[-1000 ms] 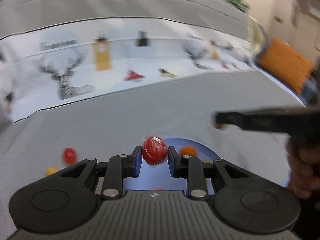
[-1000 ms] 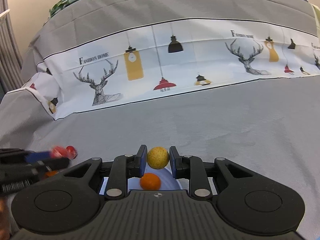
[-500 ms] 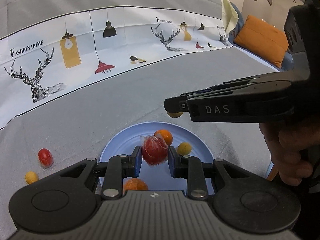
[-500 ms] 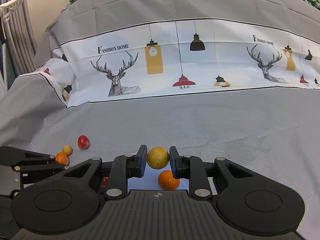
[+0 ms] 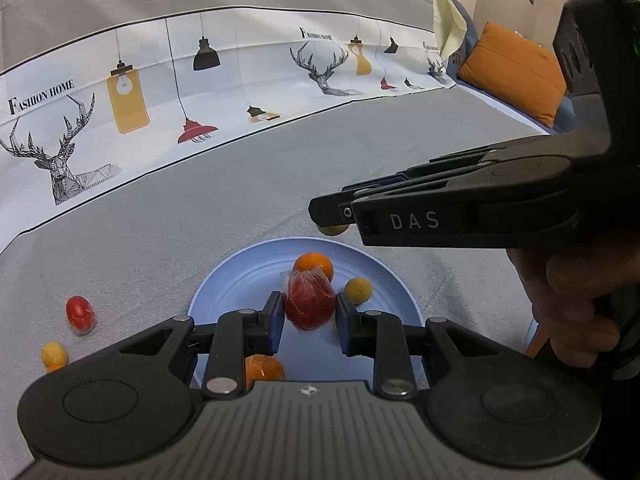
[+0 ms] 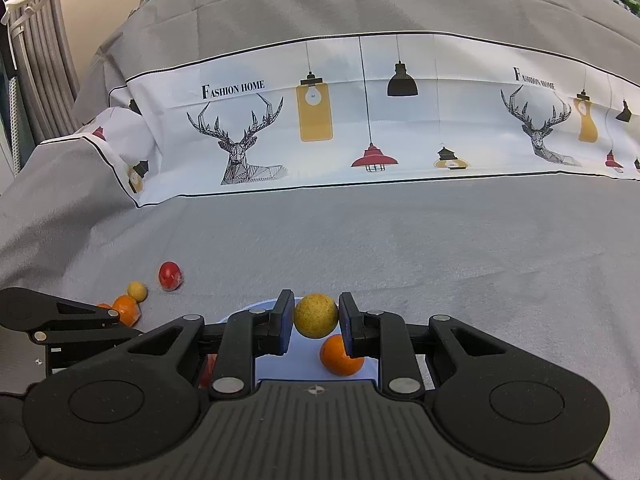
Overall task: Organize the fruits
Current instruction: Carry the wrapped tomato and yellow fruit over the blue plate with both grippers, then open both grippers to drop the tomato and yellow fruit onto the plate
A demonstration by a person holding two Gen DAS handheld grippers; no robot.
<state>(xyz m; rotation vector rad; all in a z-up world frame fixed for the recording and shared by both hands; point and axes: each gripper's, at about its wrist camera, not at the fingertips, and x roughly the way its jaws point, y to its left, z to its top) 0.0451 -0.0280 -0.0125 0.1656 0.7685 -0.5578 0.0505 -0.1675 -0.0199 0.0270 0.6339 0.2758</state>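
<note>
Red fruit [image 5: 310,304]: wrapped in clear crinkled film, glossy.
Yellow ball [image 6: 316,316]: matt, finely pitted skin.
Orange [image 6: 340,356]: smooth, slight sheen.
Plate [image 5: 240,292]: pale blue, smooth plastic look, faint concentric rings.
Cloth [image 6: 440,248]: grey, matt, fine nap.
Left gripper [image 5: 310,322]: matt black plastic, ribbed deck, bright metal pivot pins.

Counts across both views:
- round pale-blue plate [image 5: 224,288]: 1
- red plastic-wrapped fruits: 2, one over the plate [image 5: 309,304], one on the cloth [image 5: 81,314]
- orange fruits: 4, two on the plate [image 5: 314,266], two on the cloth [image 6: 126,309]
- small yellow balls: 3 [image 6: 316,315]
</note>
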